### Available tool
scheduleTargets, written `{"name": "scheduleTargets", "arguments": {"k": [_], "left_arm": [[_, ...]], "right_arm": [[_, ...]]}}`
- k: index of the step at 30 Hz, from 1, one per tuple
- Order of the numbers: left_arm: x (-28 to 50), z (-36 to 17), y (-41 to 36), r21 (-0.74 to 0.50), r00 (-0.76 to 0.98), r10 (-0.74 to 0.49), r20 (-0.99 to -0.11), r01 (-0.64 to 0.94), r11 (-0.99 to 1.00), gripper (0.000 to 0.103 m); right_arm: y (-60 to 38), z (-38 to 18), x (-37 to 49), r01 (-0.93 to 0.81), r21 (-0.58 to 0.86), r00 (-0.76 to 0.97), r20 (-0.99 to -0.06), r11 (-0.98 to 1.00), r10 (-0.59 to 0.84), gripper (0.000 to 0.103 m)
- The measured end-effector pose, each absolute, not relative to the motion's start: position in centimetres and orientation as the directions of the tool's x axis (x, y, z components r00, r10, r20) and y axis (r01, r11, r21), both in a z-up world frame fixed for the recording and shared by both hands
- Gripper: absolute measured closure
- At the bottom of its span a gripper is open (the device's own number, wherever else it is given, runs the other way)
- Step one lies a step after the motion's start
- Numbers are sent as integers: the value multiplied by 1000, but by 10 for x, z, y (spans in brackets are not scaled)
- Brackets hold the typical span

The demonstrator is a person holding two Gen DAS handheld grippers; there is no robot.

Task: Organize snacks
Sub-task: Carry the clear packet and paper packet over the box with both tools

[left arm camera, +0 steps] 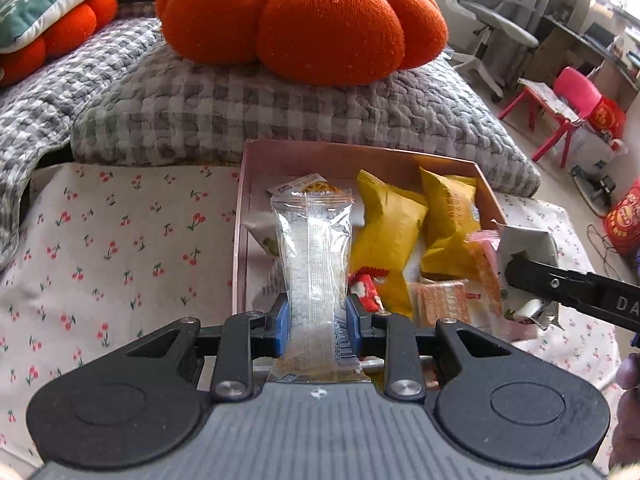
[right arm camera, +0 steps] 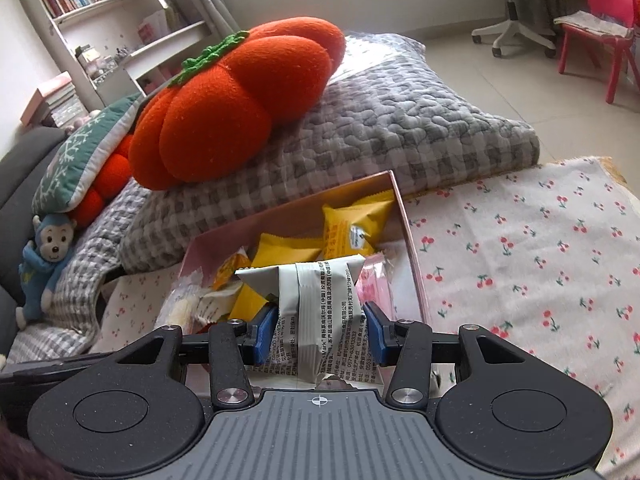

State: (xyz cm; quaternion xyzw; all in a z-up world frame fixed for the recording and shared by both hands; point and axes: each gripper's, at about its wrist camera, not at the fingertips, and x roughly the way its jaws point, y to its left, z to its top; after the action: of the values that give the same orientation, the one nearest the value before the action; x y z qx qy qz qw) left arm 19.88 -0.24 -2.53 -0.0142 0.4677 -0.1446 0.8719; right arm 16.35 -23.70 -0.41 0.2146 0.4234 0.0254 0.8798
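I am pinching a clear snack packet (left arm camera: 316, 256) in my left claw (left arm camera: 318, 322); both blue pads (left arm camera: 280, 330) are pressing on its lower part, and the packet is standing upright between them. The packet is hanging over the near left part of a pink box (left arm camera: 362, 152).

I am pinching a white snack packet (right arm camera: 320, 312) in my right claw (right arm camera: 320, 332). Its printed back seam is facing the camera, and the blue pads (right arm camera: 374, 330) are bearing on its creased sides. In the left wrist view, this same packet and the claw are showing at the right rim of the box.

The box is sitting on a cherry-print cloth (left arm camera: 120, 248). It is holding two yellow packets (left arm camera: 390, 220), a red-and-white wrapper (left arm camera: 366, 288) and orange-tinted packets (left arm camera: 442, 300), all lying loosely and overlapping.

Behind the box, a grey checked quilt (left arm camera: 280, 116) is carrying an orange pumpkin cushion (left arm camera: 304, 12). A blue monkey toy (right arm camera: 44, 252) is resting at the far left of the right wrist view.
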Motion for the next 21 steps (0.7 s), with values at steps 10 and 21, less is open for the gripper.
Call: {"name": "scheduleTargets", "arguments": {"k": [10,21], "left_arm": [[216,-46,-4,-123,517,-244,-820,258,958,77],[224,-49,-5,-72,478,-228,-848,322,944,77]], "right_arm": [[-225,-14,177,99,375,646,-729,922,227,58],[-214,-19,186,78,371,640,-730,925,239,58]]}}
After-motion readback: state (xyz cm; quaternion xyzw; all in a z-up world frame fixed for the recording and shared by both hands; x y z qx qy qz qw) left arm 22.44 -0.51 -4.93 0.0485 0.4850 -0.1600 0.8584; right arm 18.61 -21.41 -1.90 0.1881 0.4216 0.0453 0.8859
